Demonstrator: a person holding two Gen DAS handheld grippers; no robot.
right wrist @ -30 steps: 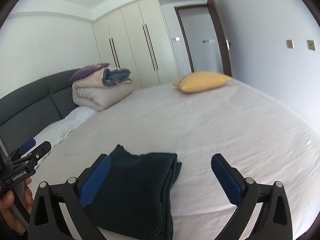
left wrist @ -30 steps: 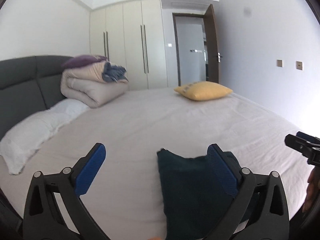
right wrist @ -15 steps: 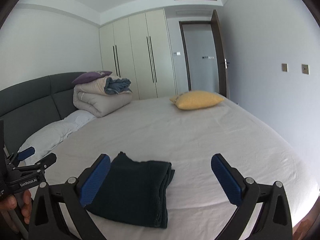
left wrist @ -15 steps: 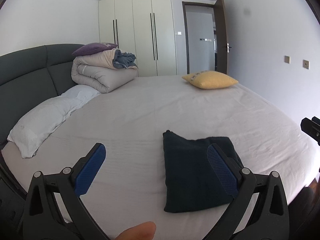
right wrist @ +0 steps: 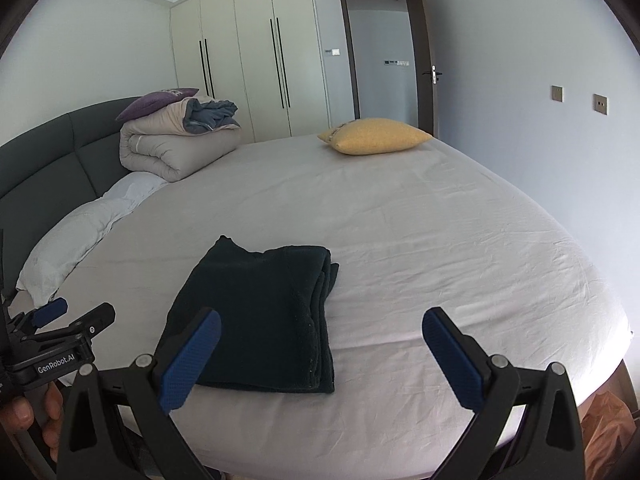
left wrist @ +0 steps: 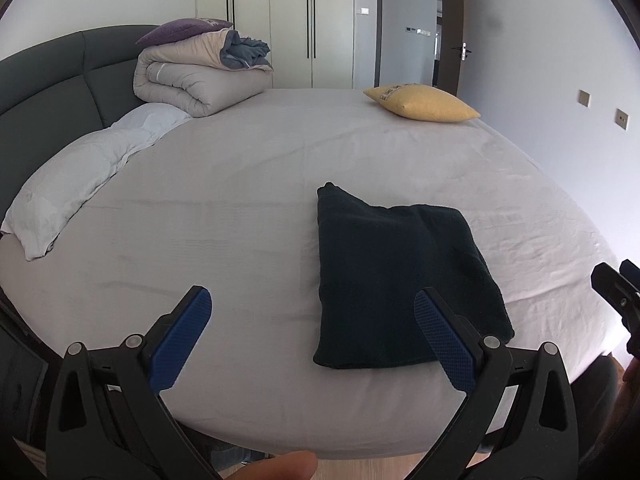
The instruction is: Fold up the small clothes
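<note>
From the left wrist camera, the left gripper (left wrist: 312, 336) with black arms and blue ribbed pads hangs above the near edge of the wide bed with a pale grey sheet (left wrist: 260, 184), its jaws spread wide and holding nothing. The dark green, thick-knit garment folded into a rectangle (left wrist: 396, 276) lies flat on that sheet near the bed's near edge, partly behind the right-hand pad but not touched by it. Its long axis runs from the near edge toward the far side of the bed, with a small peaked corner at the far left. It looks set down as a finished fold, which would explain why the jaws stand clear of it. A rolled beige quilt (left wrist: 200, 80) sits at the bed's far left, a yellow cushion (left wrist: 424, 104) at its far right. From the right wrist camera, the right gripper (right wrist: 320, 356) is likewise wide apart and empty, low over the bed's near edge. Here the garment (right wrist: 264, 304) shows stacked layer edges along its right side, the fold on the left, its length again running away from the near edge. The left gripper (right wrist: 60, 320) appears at the bed's near left, held in a hand (right wrist: 36, 420).
</note>
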